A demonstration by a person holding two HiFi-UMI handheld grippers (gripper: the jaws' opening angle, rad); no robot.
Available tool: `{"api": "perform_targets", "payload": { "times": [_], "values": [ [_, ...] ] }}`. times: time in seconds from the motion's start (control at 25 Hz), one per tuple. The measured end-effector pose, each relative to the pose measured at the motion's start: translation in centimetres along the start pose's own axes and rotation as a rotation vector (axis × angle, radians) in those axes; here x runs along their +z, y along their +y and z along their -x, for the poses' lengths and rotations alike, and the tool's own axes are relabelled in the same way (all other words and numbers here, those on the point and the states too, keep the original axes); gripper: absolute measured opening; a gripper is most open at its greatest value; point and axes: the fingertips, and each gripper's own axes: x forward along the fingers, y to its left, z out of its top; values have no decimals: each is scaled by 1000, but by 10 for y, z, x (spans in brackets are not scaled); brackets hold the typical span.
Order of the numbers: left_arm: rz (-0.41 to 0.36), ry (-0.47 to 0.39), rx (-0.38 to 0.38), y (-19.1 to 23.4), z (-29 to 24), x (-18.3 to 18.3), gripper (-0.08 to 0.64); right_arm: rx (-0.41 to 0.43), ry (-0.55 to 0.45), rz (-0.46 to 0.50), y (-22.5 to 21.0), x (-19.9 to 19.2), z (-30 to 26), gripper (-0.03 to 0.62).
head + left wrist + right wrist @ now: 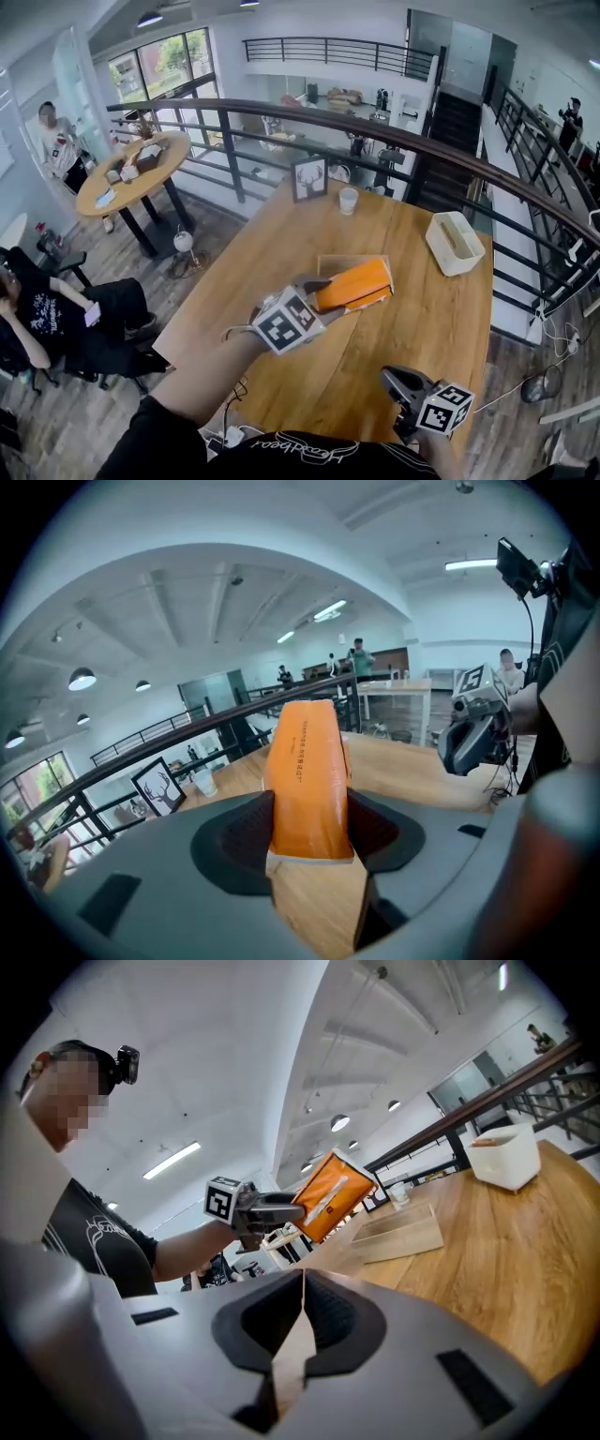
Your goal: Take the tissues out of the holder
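One orange tissue pack (354, 284) sits clamped in left hand-held gripper (323, 295), raised above table (422, 347), well apart from white holder (455, 242). Right hand-held gripper (299, 1307) closed, empty. Prob. best: keep grip firm, set pack down flat.

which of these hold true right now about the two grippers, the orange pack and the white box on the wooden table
1. The left gripper is clamped on the orange plastic tissue pack. True.
2. The right gripper holds the small white cup. False: its jaws are pressed together with nothing between them, and the cup stands on the far side of the wooden table.
3. The orange pack sits inside the white rectangular holder. False: it is held tilted in the air, apart from the holder, which stands near the table's far right edge.
4. A framed deer picture stands upright at the table's far edge. True.
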Motion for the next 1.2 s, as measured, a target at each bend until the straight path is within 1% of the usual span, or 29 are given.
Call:
{"api": "perform_targets", "payload": {
  "times": [0.24, 0.44, 0.56, 0.68, 0.84, 1.0, 1.08, 1.2],
  "values": [
    [93, -104, -21, -99, 56, 14, 235, 14, -1, 46, 37, -19, 51, 17],
    [206, -163, -47, -184, 95, 7, 235, 16, -17, 65, 67, -41, 102, 18],
    [266, -188, -28, -224, 119, 0, 235, 20, -25, 91, 89, -50, 129, 17],
    [338, -230, -9, -266, 145, -9, 235, 33, -41, 123, 115, -64, 156, 18],
    [426, -269, -14, -315, 172, -21, 235, 36, -48, 134, 141, -88, 187, 18],
    [495, -300, -21, -354, 184, -30, 235, 44, -46, 132, 158, -108, 208, 18],
    [510, -309, -24, -372, 186, -33, 235, 55, -48, 134, 166, -116, 218, 18],
    [510, -316, -24, -390, 190, -31, 235, 79, -46, 140, 177, -125, 228, 18]
  ]
}}
